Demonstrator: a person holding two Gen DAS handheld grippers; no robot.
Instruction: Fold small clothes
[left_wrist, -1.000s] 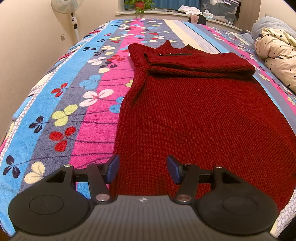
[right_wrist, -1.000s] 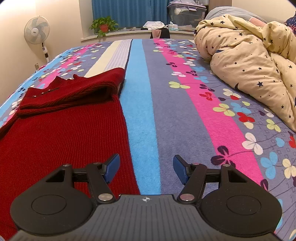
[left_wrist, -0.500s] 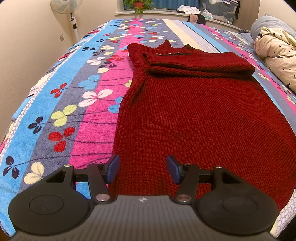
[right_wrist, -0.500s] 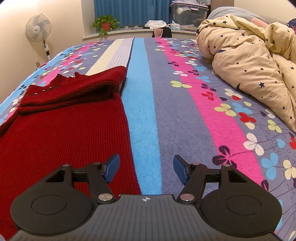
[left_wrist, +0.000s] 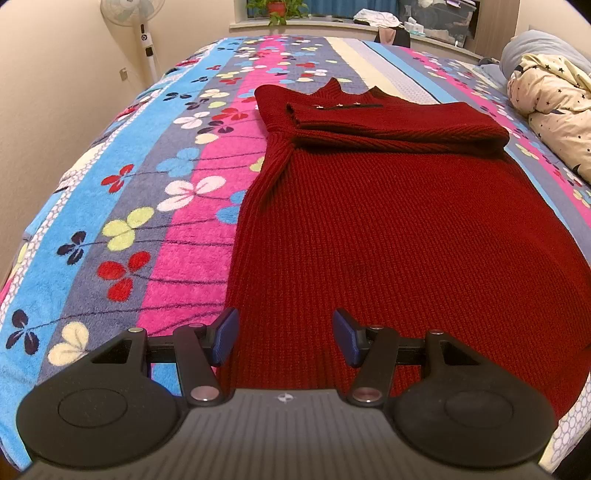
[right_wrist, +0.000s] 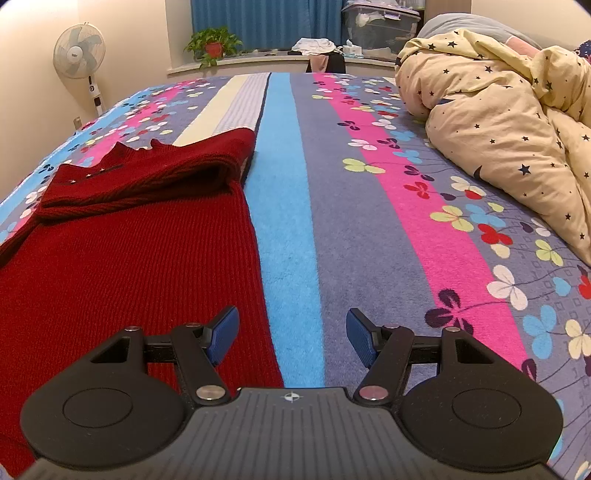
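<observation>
No change since the earlier frames; both hands static. Red sweater (left_wrist: 388, 229) lies flat on the bed (left_wrist: 155, 206), sleeves folded across the chest, long axis 6-to-12. Left tongs (left_wrist: 284, 341) apart, empty, over its hem near the left corner. Right tongs (right_wrist: 291, 341) apart, empty, straddling its right edge. No legible writing.

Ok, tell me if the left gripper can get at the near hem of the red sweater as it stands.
Probably yes. The left gripper is open, nothing between its jaws, and poised over the near left part of the red sweater, which lies flat on the bedspread. Nothing blocks the way, though the hem itself sits hidden below the gripper body.
</observation>
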